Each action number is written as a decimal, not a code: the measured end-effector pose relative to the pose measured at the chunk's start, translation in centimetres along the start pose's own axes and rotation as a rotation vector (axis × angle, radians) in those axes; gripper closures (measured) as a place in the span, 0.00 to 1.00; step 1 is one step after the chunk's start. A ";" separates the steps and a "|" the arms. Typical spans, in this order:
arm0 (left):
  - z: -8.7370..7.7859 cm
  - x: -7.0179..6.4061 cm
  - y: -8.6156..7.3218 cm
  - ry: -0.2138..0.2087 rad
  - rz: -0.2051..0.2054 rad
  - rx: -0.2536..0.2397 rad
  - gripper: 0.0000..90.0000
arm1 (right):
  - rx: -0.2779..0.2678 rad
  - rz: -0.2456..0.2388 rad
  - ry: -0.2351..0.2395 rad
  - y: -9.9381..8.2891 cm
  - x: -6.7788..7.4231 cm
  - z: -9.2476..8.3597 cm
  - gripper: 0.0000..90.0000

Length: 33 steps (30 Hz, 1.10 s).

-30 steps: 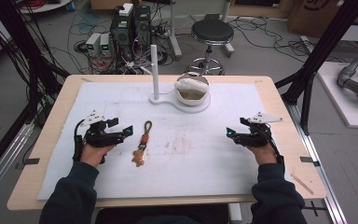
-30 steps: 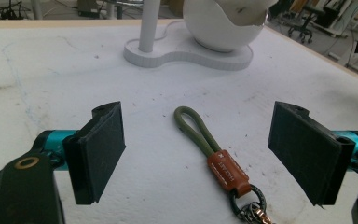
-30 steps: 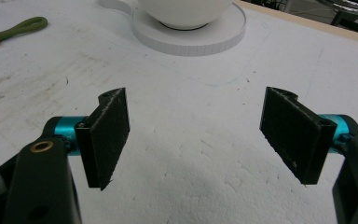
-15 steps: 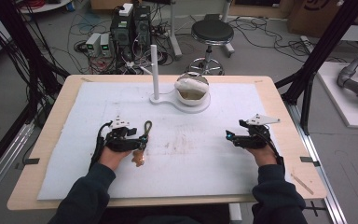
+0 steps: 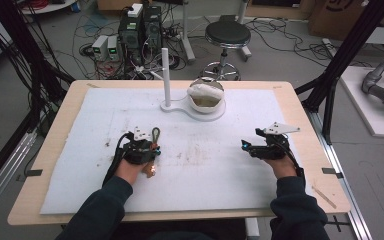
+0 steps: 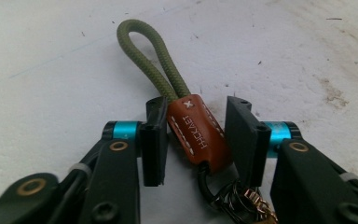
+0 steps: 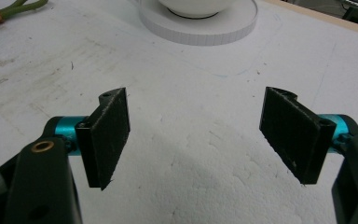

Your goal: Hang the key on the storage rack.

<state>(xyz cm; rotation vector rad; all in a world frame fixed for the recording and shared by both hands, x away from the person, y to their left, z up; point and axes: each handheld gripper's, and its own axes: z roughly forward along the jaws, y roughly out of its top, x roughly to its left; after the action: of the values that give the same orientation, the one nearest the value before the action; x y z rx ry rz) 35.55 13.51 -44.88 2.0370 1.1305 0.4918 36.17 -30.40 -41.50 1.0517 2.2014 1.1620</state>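
1. The keychain [image 6: 199,133] lies on the white mat [image 5: 220,165] of the tabletop, in front of the white stand [image 5: 166,75] and well apart from it.
2. The left tongs [image 6: 193,135] have just been closing; the brown leather tab sits between the pads, one pad touching it, the other just beside it with a small gap.
3. The green cord loop [image 6: 147,51] points away from the left tongs.
4. The right tongs [image 7: 198,135] stand wide over bare mat, in front of the bowl [image 5: 206,95] beside the stand.
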 end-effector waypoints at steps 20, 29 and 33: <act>-3.4 2.3 1.2 -0.143 -0.169 -0.249 0.85 | -0.037 0.028 0.008 -0.1 -0.7 -0.6 0.29; -6.1 4.3 3.8 -0.195 -0.206 -0.405 0.85 | -0.052 0.045 -0.006 -0.3 -1.2 -1.0 0.29; -7.2 4.8 5.6 -0.224 -0.202 -0.461 0.85 | -0.053 0.047 -0.006 -0.3 -1.3 -1.0 0.29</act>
<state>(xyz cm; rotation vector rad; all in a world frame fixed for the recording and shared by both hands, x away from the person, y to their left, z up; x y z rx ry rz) 36.74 18.64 -36.05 1.5200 0.9681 0.3703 36.14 -32.02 -41.11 1.0892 2.1395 1.2297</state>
